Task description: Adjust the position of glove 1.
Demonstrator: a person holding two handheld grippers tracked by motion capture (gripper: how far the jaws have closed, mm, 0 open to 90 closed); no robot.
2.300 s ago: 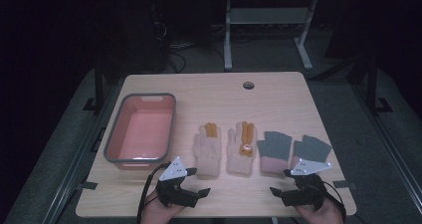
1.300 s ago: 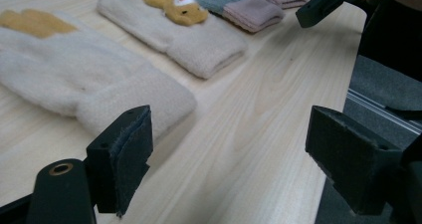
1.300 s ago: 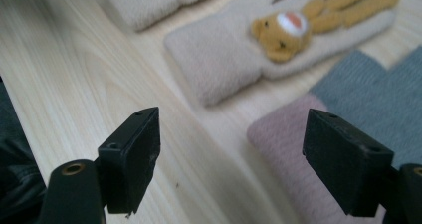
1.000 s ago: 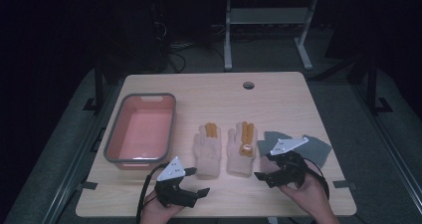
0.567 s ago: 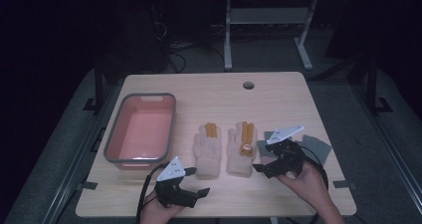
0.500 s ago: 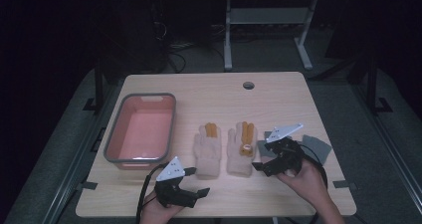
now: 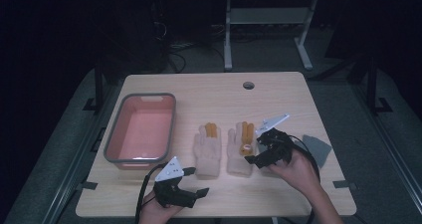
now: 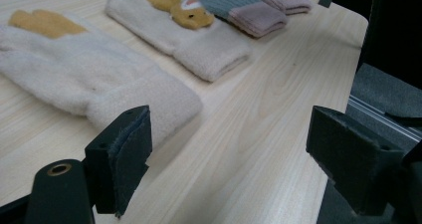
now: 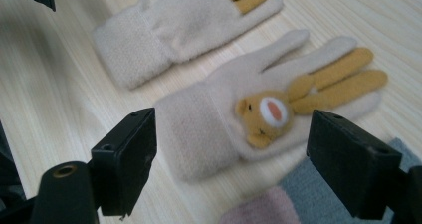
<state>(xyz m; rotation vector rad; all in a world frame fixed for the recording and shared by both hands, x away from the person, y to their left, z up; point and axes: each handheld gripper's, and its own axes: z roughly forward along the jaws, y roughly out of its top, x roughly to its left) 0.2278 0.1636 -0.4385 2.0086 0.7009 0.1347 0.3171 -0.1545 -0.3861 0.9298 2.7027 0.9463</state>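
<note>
1. The bear glove point(image 7: 241, 148), a cream glove with mustard fingers and a small bear face on its back, lies flat on the surface point(image 7: 219, 92), near the middle, cuff toward the near edge and fingers pointing far.
2. In the right gripper view the bear glove point(image 9: 259, 119) sits between the two black jaws, its cuff toward the left jaw and its mustard fingers running to the upper right.
3. The right gripper point(image 7: 260, 153) hangs released at the bear glove's right side, jaws spread wide and clasping nothing; whether a jaw touches the wool cannot be told.
4. The plain glove point(image 7: 208, 149), cream with two mustard fingers, lies just left of the bear glove, parallel to it, apart by a narrow strip of wood.
5. The left gripper point(image 7: 191, 184) rests at the near edge, left of centre, jaws parted and free of any load; in the left gripper view the plain glove's cuff point(image 8: 144, 97) lies just beyond the left jaw.
6. Grey gloves point(image 7: 316, 149) with pink cuffs lie right of the bear glove, partly hidden behind the right gripper and the hand; in the left gripper view they point(image 8: 234, 5) lie side by side at the far end.
7. A pink tub point(image 7: 115, 139) with a grey rim stands on the left part of the surface, well apart from the gloves.
8. A round cable hole point(image 7: 248, 85) sits near the far edge.
</note>
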